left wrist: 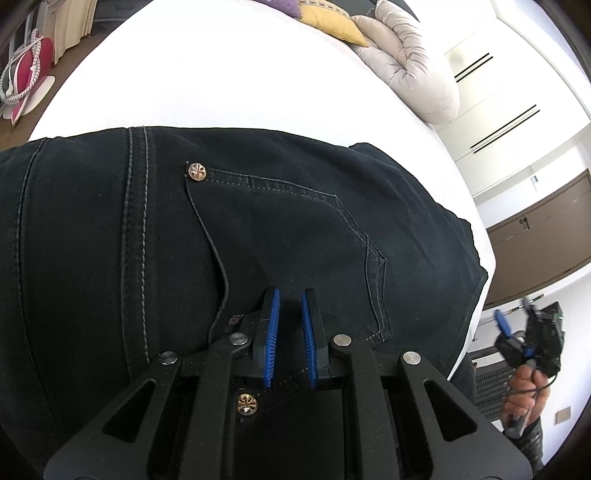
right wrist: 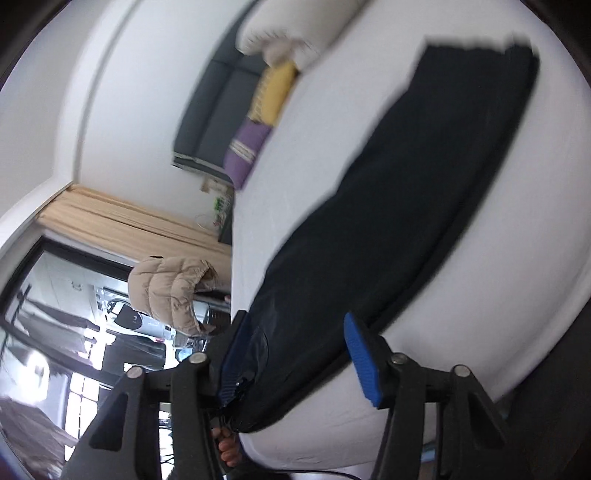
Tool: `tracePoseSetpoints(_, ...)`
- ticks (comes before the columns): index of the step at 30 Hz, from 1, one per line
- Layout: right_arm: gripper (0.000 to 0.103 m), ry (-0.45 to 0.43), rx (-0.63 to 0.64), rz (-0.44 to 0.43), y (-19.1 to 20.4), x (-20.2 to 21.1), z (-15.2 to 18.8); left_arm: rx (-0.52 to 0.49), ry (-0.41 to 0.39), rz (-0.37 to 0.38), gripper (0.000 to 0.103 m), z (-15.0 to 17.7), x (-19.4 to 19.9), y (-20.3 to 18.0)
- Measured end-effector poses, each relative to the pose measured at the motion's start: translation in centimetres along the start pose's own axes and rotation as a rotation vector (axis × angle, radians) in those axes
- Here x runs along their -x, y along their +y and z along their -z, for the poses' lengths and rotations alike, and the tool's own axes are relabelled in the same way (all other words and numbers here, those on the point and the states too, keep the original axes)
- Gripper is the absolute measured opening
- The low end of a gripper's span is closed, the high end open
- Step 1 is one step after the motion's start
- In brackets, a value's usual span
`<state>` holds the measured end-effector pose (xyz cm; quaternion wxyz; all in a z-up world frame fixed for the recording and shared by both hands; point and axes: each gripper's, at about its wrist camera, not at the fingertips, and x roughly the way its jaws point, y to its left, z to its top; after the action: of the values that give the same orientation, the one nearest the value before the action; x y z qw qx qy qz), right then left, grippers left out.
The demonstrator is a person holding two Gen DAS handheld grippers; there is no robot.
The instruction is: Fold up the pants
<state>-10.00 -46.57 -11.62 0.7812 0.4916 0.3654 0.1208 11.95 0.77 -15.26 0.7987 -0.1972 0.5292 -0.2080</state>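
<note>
Dark navy pants [left wrist: 258, 229] lie flat on a white bed [left wrist: 221, 81], seat side up, with a back pocket and brass rivets showing. My left gripper [left wrist: 290, 295] hovers just over the pocket at the waist end, its blue pads a narrow gap apart with no cloth between them. In the right wrist view the pants [right wrist: 406, 206] stretch away as one long folded strip toward the hems. My right gripper [right wrist: 295, 325] is wide open, its fingers on either side of the near end of the pants. The right gripper also shows in the left wrist view [left wrist: 517, 332], off the bed's edge.
A folded beige duvet [left wrist: 410, 62], a yellow pillow [left wrist: 332, 22] and a purple pillow [right wrist: 245, 151] lie at the head of the bed. A puffy beige jacket [right wrist: 170, 291] hangs by the window, near beige curtains [right wrist: 129, 221]. The bed edge [right wrist: 517, 369] drops off nearby.
</note>
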Motion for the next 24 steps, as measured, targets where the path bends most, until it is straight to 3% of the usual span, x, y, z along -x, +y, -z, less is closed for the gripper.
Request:
tracePoseSetpoints(5, 0.054, 0.072, -0.150, 0.021, -2.6, -3.2, 2.0, 0.013, -0.002, 0.014, 0.013, 0.1, 0.3, 0.5)
tracePoseSetpoints(20, 0.054, 0.102, -0.198, -0.021, -2.2, -4.9, 2.3, 0.017, -0.004, 0.018, 0.013, 0.0, 0.5, 0.8)
tracePoseSetpoints(24, 0.054, 0.080, -0.168, 0.031, -0.9, -3.7, 1.5, 0.020, -0.004, 0.022, 0.013, -0.1, 0.6, 1.0)
